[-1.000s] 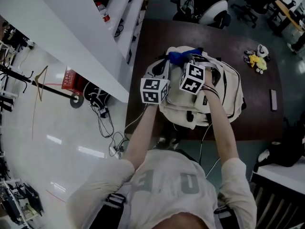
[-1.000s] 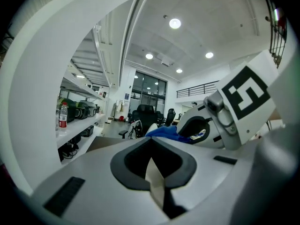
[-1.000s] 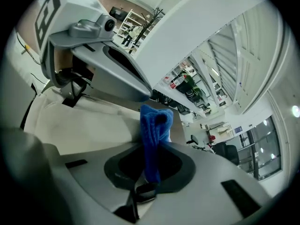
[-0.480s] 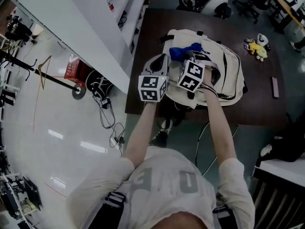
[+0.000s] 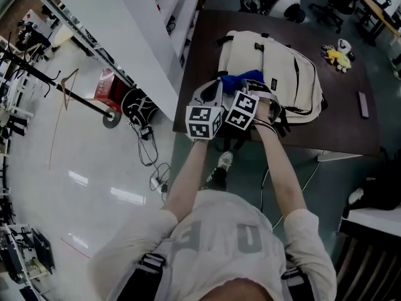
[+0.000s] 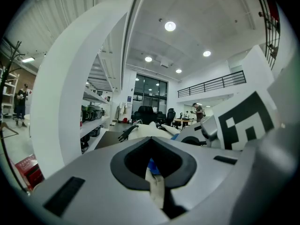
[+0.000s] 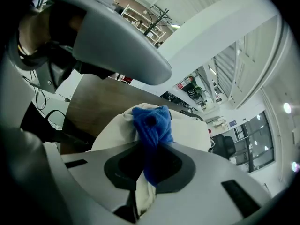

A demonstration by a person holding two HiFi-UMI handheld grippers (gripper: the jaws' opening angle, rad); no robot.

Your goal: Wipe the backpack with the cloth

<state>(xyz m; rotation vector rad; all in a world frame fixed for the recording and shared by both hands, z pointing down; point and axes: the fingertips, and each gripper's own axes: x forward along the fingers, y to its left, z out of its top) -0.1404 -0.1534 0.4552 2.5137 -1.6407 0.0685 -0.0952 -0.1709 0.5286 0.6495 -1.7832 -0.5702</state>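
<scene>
A cream backpack (image 5: 276, 61) lies flat on the dark brown table (image 5: 341, 127). A blue cloth (image 5: 243, 80) is bunched on its near left corner. In the right gripper view, my right gripper (image 7: 147, 172) is shut on the blue cloth (image 7: 151, 123), which sticks out over the cream backpack (image 7: 190, 132). In the head view the right gripper (image 5: 249, 91) sits just to the right of the left gripper (image 5: 218, 91). The left gripper (image 6: 152, 175) is shut on a cream strip of backpack fabric, with a bit of blue behind it.
A yellow toy (image 5: 335, 55) and a dark flat bar (image 5: 363, 104) lie on the table's right side. A white shelf unit (image 5: 144, 49) runs along the table's left edge. Office chairs (image 5: 285, 5) stand beyond the table. Cables (image 5: 147, 149) and a red box (image 5: 106, 83) are on the floor at left.
Both grippers and the blue cloth have drawn back across the backpack, from its far part to its near left corner. The backpack now lies flatter and further onto the table.
</scene>
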